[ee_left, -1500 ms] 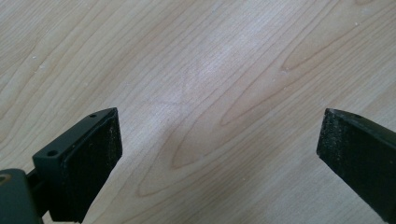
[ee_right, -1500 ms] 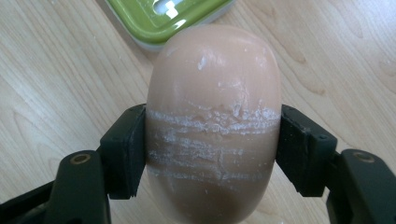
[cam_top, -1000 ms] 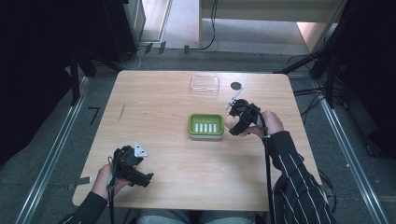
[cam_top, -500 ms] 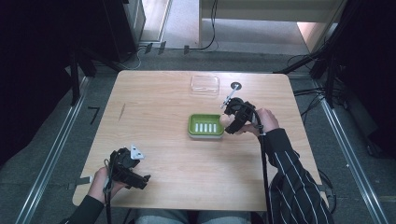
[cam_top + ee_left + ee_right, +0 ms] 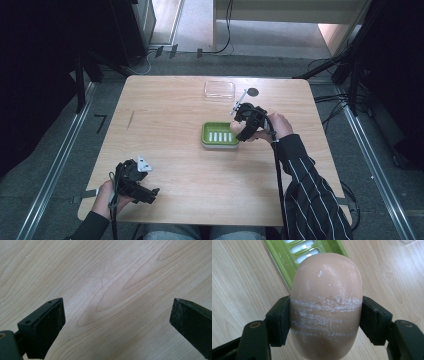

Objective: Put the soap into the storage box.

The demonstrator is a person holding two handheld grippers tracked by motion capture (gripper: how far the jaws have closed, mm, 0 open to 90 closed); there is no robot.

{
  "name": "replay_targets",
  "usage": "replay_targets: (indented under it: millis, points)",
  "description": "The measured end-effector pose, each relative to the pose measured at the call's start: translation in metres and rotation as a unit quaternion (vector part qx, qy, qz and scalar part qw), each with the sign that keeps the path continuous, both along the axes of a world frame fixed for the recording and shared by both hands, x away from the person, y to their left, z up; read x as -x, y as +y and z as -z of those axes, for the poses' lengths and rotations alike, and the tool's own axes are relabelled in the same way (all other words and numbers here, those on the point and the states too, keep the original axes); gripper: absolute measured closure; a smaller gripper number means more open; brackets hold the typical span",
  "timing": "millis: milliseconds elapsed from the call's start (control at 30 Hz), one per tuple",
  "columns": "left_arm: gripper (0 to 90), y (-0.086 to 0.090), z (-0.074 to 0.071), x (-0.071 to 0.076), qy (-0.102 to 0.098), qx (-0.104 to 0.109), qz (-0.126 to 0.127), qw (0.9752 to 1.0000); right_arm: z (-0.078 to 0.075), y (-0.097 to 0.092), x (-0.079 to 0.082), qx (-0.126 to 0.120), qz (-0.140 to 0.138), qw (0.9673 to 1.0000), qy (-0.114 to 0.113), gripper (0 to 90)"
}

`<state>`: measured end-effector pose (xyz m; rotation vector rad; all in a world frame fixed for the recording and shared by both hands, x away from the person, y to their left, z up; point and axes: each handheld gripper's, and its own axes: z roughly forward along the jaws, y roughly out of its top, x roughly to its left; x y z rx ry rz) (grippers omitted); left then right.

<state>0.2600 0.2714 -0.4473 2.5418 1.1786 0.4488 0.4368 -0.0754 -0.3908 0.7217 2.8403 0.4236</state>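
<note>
Wooden table (image 5: 175, 125): green soap dish (image 5: 220, 136) mid-table, clear lid (image 5: 219, 89) near far edge.

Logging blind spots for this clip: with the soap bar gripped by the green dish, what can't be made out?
- Right gripper view: the soap bar hides much of the green dish; whether they touch is unclear.
- High view: the right tongs and hand cover the bar.
- High view: the clear lid is too small for detail.
- Left gripper view: the open left tongs are cut off by the frame edges.
</note>
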Motion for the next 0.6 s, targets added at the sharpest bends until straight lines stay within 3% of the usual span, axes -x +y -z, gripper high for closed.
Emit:
replay_targets:
  millis: [600]
  points:
    - [0.6,0.006,-0.001,0.007,0.001,-0.004,-0.009,0.9999,0.0,0.021,-0.003,0.0,-0.03,0.9995,-0.007,33.1]
